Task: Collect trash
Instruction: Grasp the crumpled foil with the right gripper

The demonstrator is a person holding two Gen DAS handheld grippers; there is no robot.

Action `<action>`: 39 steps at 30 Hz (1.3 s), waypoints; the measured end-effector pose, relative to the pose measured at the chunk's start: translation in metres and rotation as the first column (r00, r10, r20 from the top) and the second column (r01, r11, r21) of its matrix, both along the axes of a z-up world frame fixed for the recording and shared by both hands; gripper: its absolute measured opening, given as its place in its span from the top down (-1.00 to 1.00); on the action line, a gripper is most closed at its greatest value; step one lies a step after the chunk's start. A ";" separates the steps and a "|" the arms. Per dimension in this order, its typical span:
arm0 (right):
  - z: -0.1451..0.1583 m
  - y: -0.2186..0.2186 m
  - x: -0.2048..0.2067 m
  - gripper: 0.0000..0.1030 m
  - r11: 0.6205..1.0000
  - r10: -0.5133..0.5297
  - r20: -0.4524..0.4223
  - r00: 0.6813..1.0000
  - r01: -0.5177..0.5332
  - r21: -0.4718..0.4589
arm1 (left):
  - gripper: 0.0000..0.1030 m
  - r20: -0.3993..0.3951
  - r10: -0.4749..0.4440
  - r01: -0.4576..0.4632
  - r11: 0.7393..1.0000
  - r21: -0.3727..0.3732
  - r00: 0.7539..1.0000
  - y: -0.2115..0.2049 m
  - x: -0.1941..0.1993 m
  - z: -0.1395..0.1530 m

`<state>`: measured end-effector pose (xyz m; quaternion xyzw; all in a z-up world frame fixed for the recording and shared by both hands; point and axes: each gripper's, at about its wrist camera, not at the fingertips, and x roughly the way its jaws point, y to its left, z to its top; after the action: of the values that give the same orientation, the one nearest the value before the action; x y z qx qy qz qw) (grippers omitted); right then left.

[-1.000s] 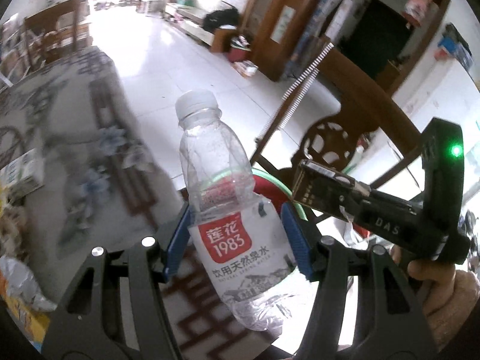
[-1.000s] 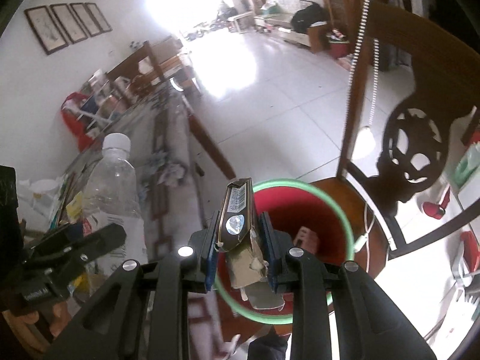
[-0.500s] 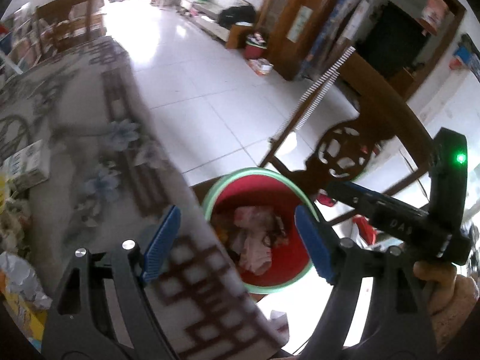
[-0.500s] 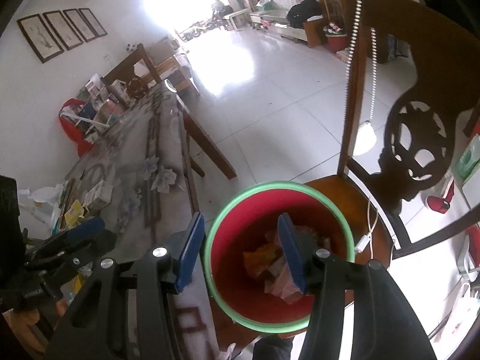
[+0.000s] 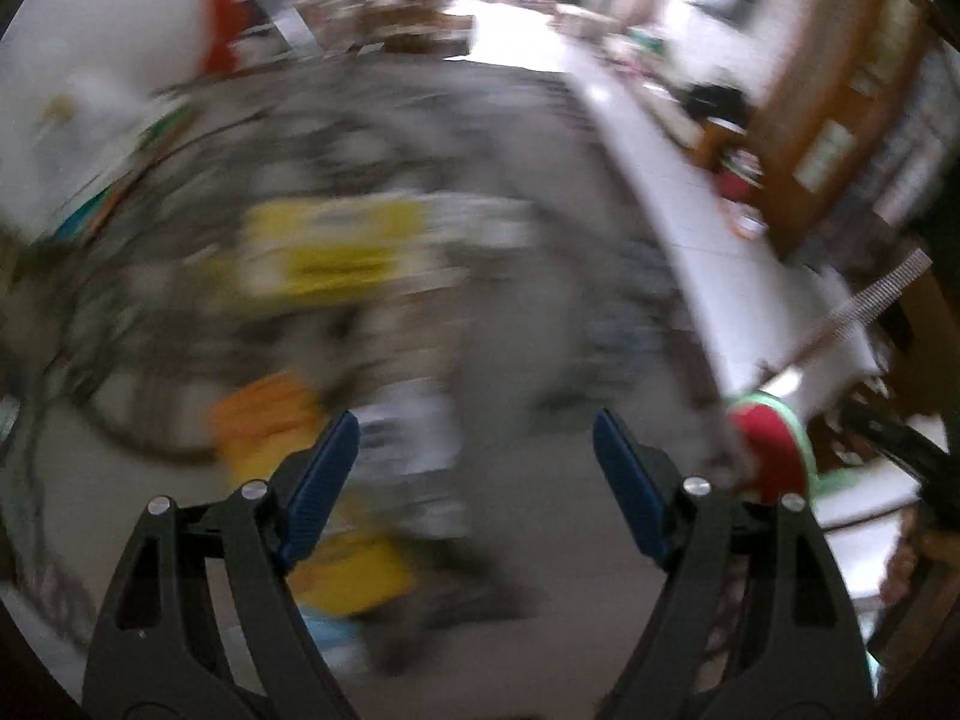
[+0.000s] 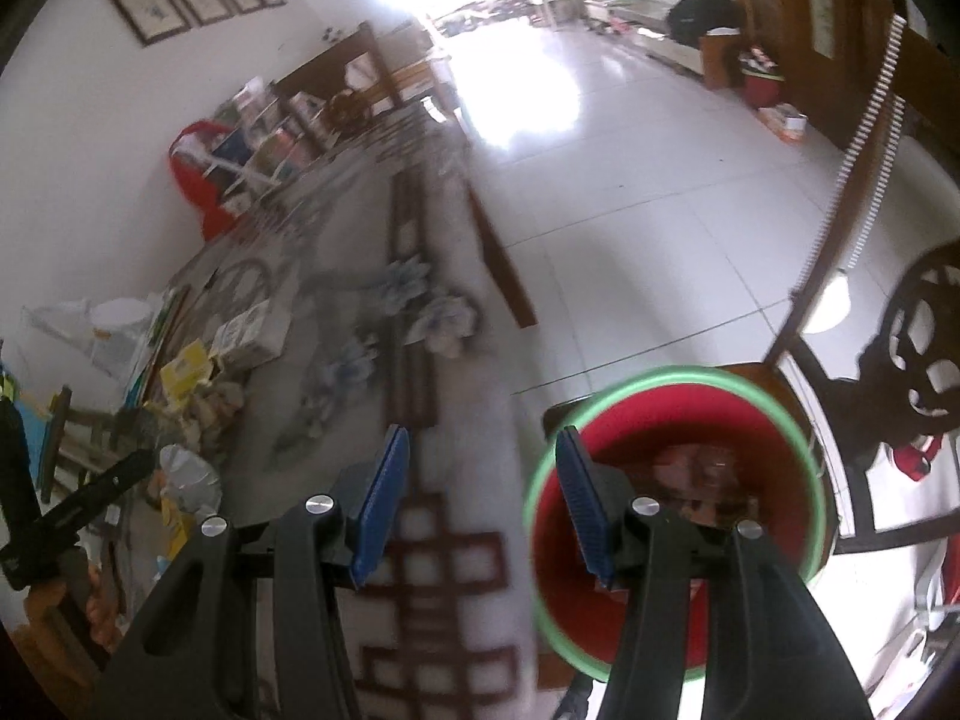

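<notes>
My left gripper stands open and empty over the table, above blurred yellow and orange wrappers. In that view the red bin with a green rim sits at the right edge. My right gripper is open too, with nothing between its blue pads, above the table's edge just left of the red bin. Scraps of trash lie in the bin. Yellow packets, crumpled foil and a crumpled tissue lie on the table. The left gripper's body shows at the right wrist view's left edge.
A patterned cloth covers the long table. A white carton and a plastic tub sit among the clutter at the left. A carved wooden chair stands behind the bin. White tiled floor stretches beyond.
The bottle left my left gripper and the flat box left my right one; both jaws opened. The left gripper swung away from the bin over the table clutter. The right shifted slightly left.
</notes>
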<state>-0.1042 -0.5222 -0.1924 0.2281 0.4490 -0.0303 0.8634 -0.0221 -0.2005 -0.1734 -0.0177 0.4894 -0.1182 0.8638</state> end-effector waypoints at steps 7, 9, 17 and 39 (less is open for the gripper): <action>0.002 0.059 0.030 0.03 0.996 0.085 -0.018 0.996 -0.085 -0.026 | -0.50 -0.179 0.176 -0.181 0.983 -0.015 0.968 0.084 0.013 -0.047; 0.003 0.079 0.037 0.03 0.994 0.099 -0.022 0.995 -0.099 -0.034 | -0.51 -0.226 0.129 -0.143 0.989 -0.046 0.966 0.087 0.016 -0.056; 0.006 0.157 0.057 0.03 0.992 0.112 -0.037 0.993 -0.114 -0.052 | -0.63 -0.256 -0.090 0.077 0.995 -0.061 0.962 0.078 0.036 -0.065; -0.028 0.269 0.106 -0.11 0.976 0.206 -0.145 0.968 -0.215 -0.045 | -0.02 -0.214 -0.307 0.275 0.947 -0.168 0.927 0.114 0.068 -0.044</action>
<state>0.0022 -0.2529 -0.2206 0.1502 0.5288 0.0320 0.8347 0.0455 -0.0866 -0.2171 -0.0169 0.5770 -0.2750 0.7689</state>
